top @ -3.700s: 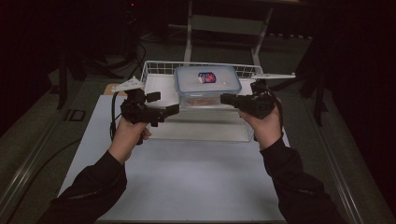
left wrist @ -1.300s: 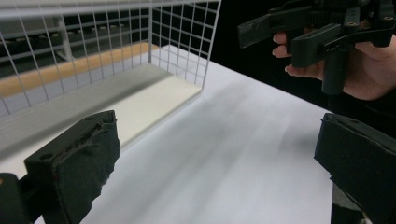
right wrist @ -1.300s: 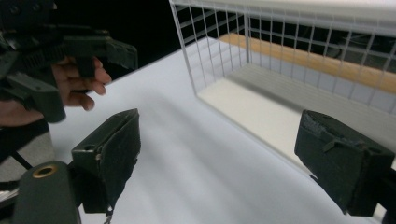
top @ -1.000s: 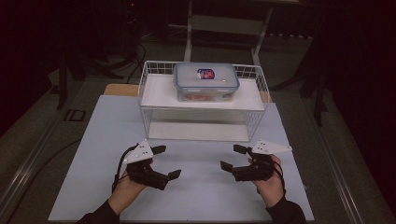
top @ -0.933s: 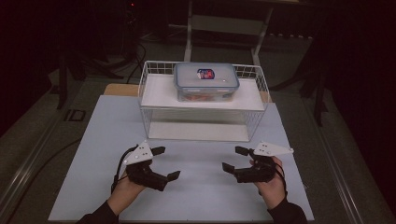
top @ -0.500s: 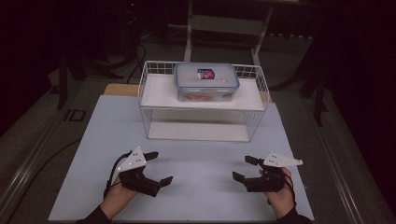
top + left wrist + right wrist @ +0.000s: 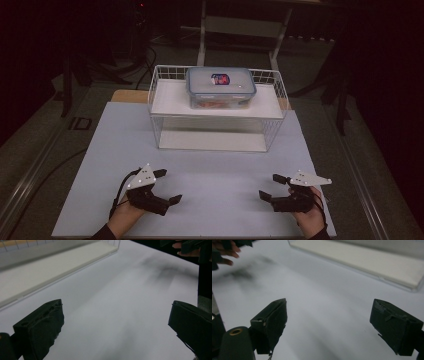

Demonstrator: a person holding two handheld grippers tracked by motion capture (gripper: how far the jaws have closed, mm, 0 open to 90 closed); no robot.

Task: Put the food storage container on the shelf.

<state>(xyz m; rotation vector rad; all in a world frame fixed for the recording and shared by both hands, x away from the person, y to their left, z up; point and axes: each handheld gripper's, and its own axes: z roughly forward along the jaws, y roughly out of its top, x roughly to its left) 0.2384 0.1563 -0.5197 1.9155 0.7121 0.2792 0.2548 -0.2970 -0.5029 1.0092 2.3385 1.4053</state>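
Two hand-held grippers rest low over the near edge of a white-topped counter (image 7: 210, 170), each with its black jaws spread wide and nothing between them. The left gripper (image 7: 167, 187) sits at the near left, its grey three-cornered plate tilted up and its cable looping back toward the wrist; the right gripper (image 7: 272, 186) mirrors it at the near right. Both point inward and slightly forward, well apart from each other and from the work, a posture that reads as a parked, hands-off stance with the job apparently done.

The thing in hand, a clear plastic lidded food container (image 7: 220, 87) with a small red-and-blue label on its lid and something reddish inside, stands flat on the upper white shelf of a white wire rack (image 7: 159, 125) at the far middle of the counter. It sits roughly centred on the shelf, inside the raised wire rim, which should keep it from sliding off.

From the left gripper view, the rack's lower white base (image 7: 50, 267) runs across the upper left, with the other hand at the top right corner. The right gripper view shows the same base (image 7: 372, 262) at upper right.

Nothing lies between grippers and rack. Dark floor, cables and a metal stand leg (image 7: 202, 30) surround the counter beyond.
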